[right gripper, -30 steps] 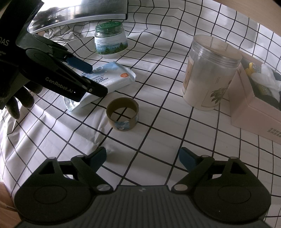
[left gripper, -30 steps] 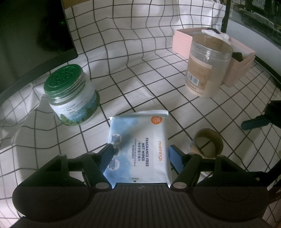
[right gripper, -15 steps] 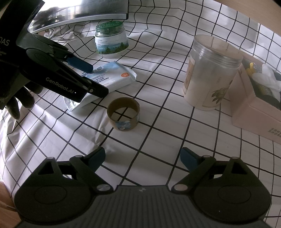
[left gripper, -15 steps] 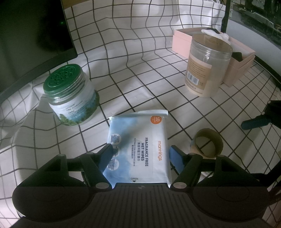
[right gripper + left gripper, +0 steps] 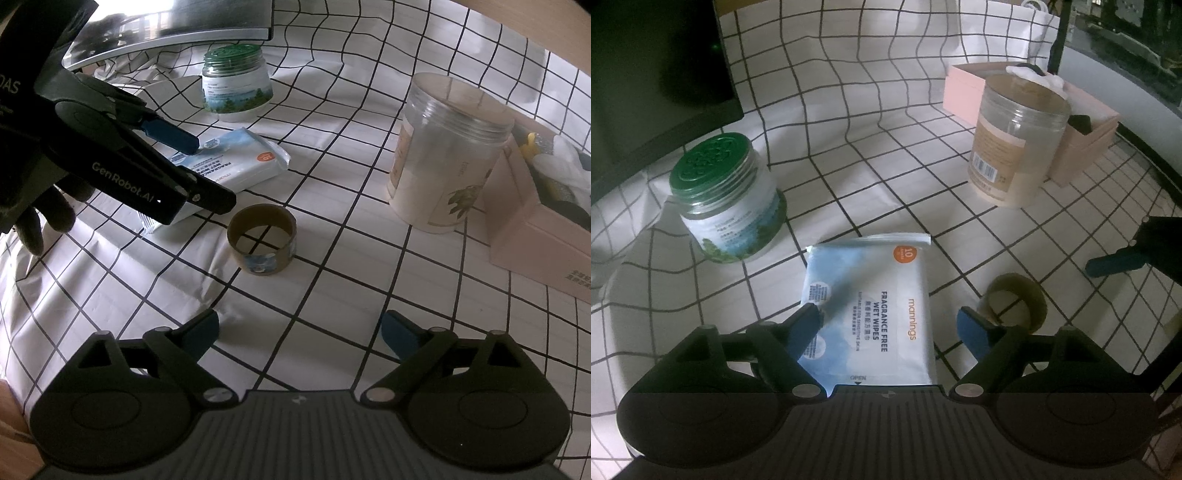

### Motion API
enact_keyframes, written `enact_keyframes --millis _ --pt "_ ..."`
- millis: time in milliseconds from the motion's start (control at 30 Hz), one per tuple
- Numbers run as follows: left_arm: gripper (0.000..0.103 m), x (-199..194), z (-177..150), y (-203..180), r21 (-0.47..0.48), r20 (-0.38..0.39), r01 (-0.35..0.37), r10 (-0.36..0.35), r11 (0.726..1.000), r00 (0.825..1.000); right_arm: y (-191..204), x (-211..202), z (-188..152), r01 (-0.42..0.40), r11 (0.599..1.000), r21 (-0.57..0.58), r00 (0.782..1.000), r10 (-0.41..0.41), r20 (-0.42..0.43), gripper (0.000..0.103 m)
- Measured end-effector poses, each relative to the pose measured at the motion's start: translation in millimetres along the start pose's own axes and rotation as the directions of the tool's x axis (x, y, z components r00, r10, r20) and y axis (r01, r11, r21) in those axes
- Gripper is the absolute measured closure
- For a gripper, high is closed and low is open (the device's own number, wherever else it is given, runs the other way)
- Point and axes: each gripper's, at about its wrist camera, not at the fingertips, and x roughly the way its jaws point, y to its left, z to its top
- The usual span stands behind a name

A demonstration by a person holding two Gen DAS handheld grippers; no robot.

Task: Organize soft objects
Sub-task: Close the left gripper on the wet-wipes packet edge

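Between the spread fingers of the left gripper (image 5: 886, 323) lies the pack of wet wipes (image 5: 871, 306), flat on the checked cloth (image 5: 871, 177). In the left wrist view the pack reaches from the gripper's body up toward 12 o'clock, its printed face up and its far sealed edge well past the fingertips. The jaws stand open around it: the left finger (image 5: 803, 325) overlaps the pack's 9 o'clock edge, while the right finger (image 5: 973, 330) stands just off the 3 o'clock edge with a strip of cloth between. Whether either finger actually presses the pack, I cannot tell.

From the right wrist view the left gripper (image 5: 207, 173) comes in from 9 o'clock, with one finger on each side of the pack (image 5: 240, 166). The right gripper (image 5: 299, 330) hangs over bare cloth, jaws open and holding nothing.

A tape roll (image 5: 263, 240) stands just beside the pack, at 3 o'clock of it in the left wrist view. A green-lidded jar (image 5: 726, 197) stands at 10 o'clock, a tall clear jar (image 5: 1015, 140) at 1 o'clock, and a pink box (image 5: 1086, 147) right behind the tall jar.
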Motion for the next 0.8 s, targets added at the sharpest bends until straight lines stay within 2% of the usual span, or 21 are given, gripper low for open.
enact_keyframes --millis 133,400,667,800 --pt "0.021 -4 2 2 -0.003 0.010 -0.013 0.013 1.000 1.000 0 0 0 -0.001 1.000 -0.002 1.000 0.001 0.000 0.007" --pt "0.021 -5 4 16 -0.018 0.012 -0.049 0.049 0.999 0.999 0 0 0 -0.001 1.000 -0.002 1.000 0.001 0.000 0.007" --pt "0.020 0 3 23 -0.078 0.003 -0.002 0.003 0.997 1.000 0 0 0 0.000 1.000 -0.002 1.000 0.000 0.001 0.006" --pt "0.020 2 1 21 -0.073 0.004 0.001 0.000 0.997 1.000 0 0 0 0.000 1.000 -0.002 1.000 0.000 0.002 0.006"
